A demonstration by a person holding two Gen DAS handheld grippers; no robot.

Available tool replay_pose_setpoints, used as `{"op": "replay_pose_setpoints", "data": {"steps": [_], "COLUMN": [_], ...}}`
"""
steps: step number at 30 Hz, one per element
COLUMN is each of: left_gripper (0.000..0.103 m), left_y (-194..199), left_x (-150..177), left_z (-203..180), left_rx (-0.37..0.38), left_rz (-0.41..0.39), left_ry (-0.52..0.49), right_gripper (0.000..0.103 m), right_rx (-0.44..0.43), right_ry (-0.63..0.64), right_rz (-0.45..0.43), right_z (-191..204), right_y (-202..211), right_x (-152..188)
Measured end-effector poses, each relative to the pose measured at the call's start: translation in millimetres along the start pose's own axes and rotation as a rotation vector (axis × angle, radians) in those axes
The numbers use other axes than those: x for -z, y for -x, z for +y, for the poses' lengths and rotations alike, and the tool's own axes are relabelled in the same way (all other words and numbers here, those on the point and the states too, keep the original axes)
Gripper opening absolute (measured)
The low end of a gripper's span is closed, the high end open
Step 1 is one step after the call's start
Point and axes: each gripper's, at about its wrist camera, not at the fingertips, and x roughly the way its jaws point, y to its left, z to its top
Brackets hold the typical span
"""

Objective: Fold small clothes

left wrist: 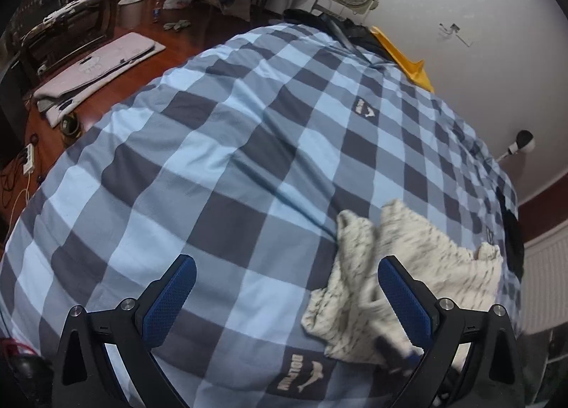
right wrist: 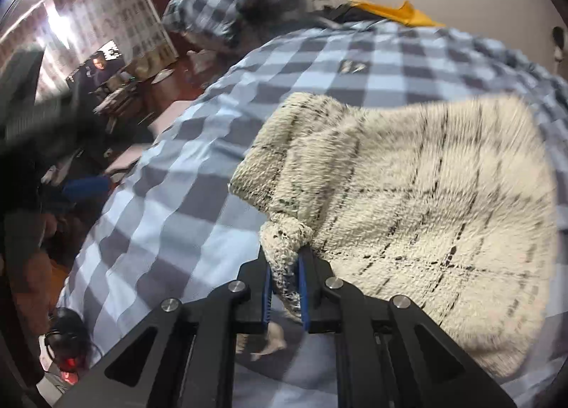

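The left gripper (left wrist: 287, 296) was wide open over the blue checked blanket (left wrist: 220, 145) and held nothing, with the cream sweater (left wrist: 419, 266) lying on the blanket just beside its right finger. The right gripper (right wrist: 285, 287) was squeezed tight on a bunched corner of the sweater (right wrist: 426, 202). From that pinched corner the sweater spread out away from the gripper and off to the right across the blanket (right wrist: 170, 216), but it was too blurry to tell its long side.
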Motion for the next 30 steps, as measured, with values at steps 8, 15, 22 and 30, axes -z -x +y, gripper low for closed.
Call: {"op": "replay_pose_setpoints", "data": {"steps": [8,15,22,30], "left_gripper": [0.103,0.103,0.103,0.103], "left_y": [-11,-93,-129,-145], "left_x": [-20,-4,18,30], "left_z": [-29,-92,-116,-108], "left_rx": [0.225,0.446,0.297,0.196], "left_rz": [-0.006,0.314,0.333,0.243], "left_ry": [-0.006,-0.146,-0.269,-0.335], "right_gripper": [0.01,0.011,0.012,0.046], "right_rx": [-0.083,-0.232,-0.23,-0.377], "right_ry": [0.025,0.017,0.038,-0.174], "right_rz": [0.028,0.001,-0.011,0.186], "right_z": [-4,-22,-16,-32], "right_y": [-25,-26,-23,25], "right_x": [4,12,17,25]}}
